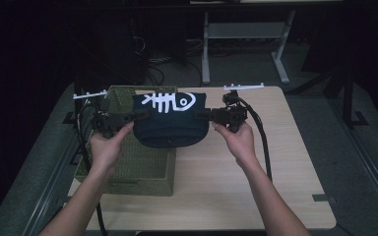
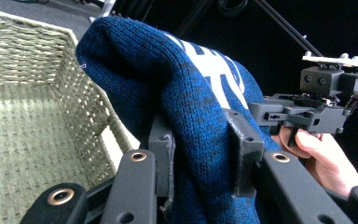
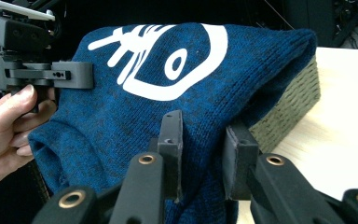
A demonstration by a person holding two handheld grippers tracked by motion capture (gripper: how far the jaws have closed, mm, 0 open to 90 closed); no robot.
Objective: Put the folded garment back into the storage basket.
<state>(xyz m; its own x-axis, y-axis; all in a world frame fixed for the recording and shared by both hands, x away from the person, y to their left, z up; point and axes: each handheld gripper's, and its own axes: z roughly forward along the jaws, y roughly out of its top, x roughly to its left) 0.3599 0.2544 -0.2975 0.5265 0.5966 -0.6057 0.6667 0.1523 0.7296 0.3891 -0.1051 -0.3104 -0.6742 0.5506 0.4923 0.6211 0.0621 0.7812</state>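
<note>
A dark blue knitted garment with a white fish-skeleton print hangs stretched between both grippers above the table. My left gripper pinches its left edge, with blue knit bunched between the black jaws. My right gripper pinches the right edge, and the fabric fills the gap between its jaws. The fish print faces the right gripper view. The garment hangs over the right part of a woven green basket.
The woven basket sits at the table's left, its inside bare in the left gripper view. Light wooden tabletop lies free right of the basket. Table legs and cables stand on the dark floor behind.
</note>
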